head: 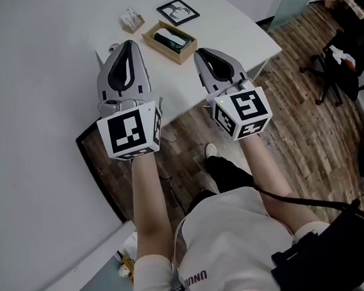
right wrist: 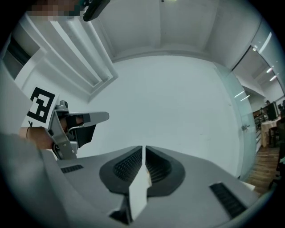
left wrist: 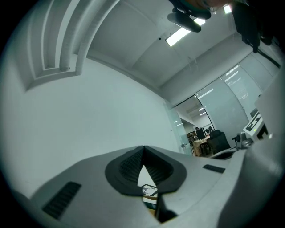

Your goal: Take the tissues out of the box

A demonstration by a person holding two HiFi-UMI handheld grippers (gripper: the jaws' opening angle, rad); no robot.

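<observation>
An open wooden box (head: 160,47) stands on the white table (head: 236,31), with a dark green and white tissue pack (head: 173,37) lying in it. Both grippers hover side by side over the table's near edge, pointing toward the box. My left gripper (head: 127,44) is shut and empty, its tip just left of the box. My right gripper (head: 201,51) is also shut and empty, just right of the box's near end. In the left gripper view the jaws (left wrist: 143,149) meet, and the box (left wrist: 150,201) peeks through below them. The right gripper (right wrist: 143,149) shows its jaws touching.
A black-framed picture (head: 178,11) and a small white holder (head: 132,18) sit behind the box. A white wall runs along the left. Wooden floor and a black office chair (head: 329,67) lie to the right. The person's legs are below.
</observation>
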